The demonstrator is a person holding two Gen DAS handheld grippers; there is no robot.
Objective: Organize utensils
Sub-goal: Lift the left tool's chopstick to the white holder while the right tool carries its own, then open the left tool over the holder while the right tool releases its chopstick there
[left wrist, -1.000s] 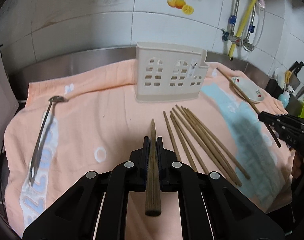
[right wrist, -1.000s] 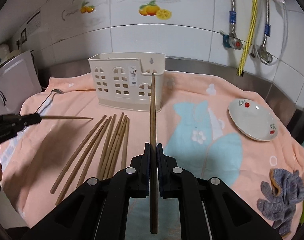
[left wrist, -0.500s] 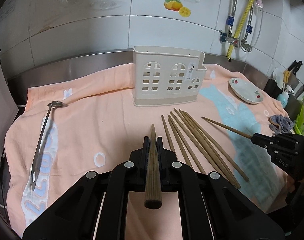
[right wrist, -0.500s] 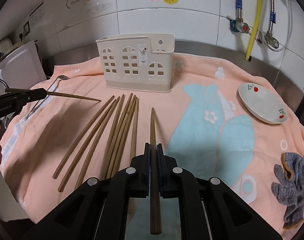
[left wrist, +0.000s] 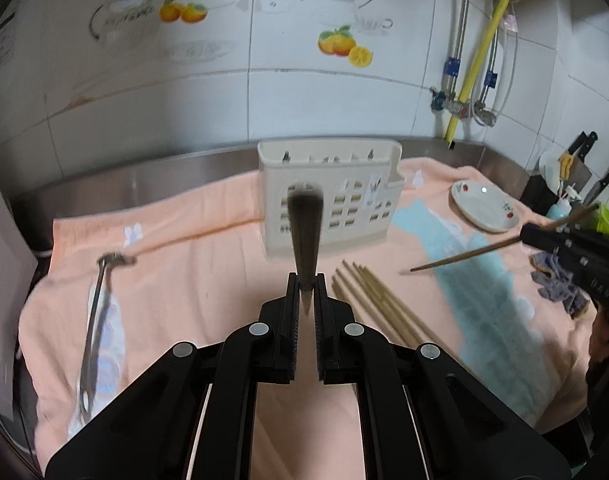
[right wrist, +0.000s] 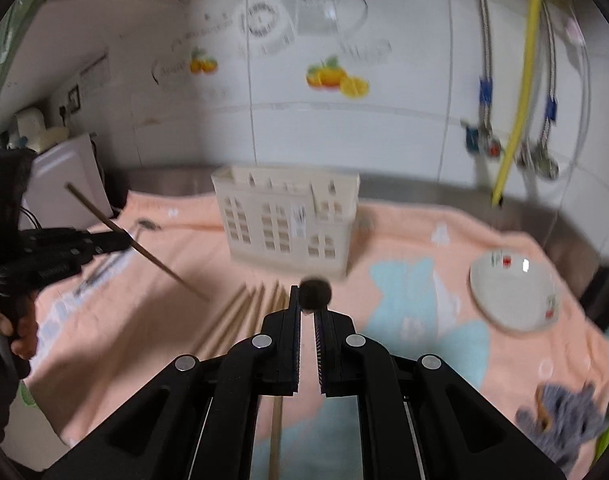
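Each gripper clamps 1 chopstick.
Left gripper (left wrist: 305, 297) and right gripper (right wrist: 307, 309): jaws closed on chopsticks (left wrist: 304, 232) (right wrist: 315, 294), before the cream utensil holder (left wrist: 344, 204).

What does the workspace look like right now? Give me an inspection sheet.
Surface: peach towel over a steel counter.
Job's things: cream utensil holder upright at the back; loose chopsticks bundled in front of it; metal ladle lying at the left.
Clutter: white plate, grey rag.
Grippers: left gripper shut on a chopstick; right gripper shut on another chopstick.
Cables: yellow hose and braided hoses on the wall.
Surroundings: tiled wall with fruit decals; knives at far right.
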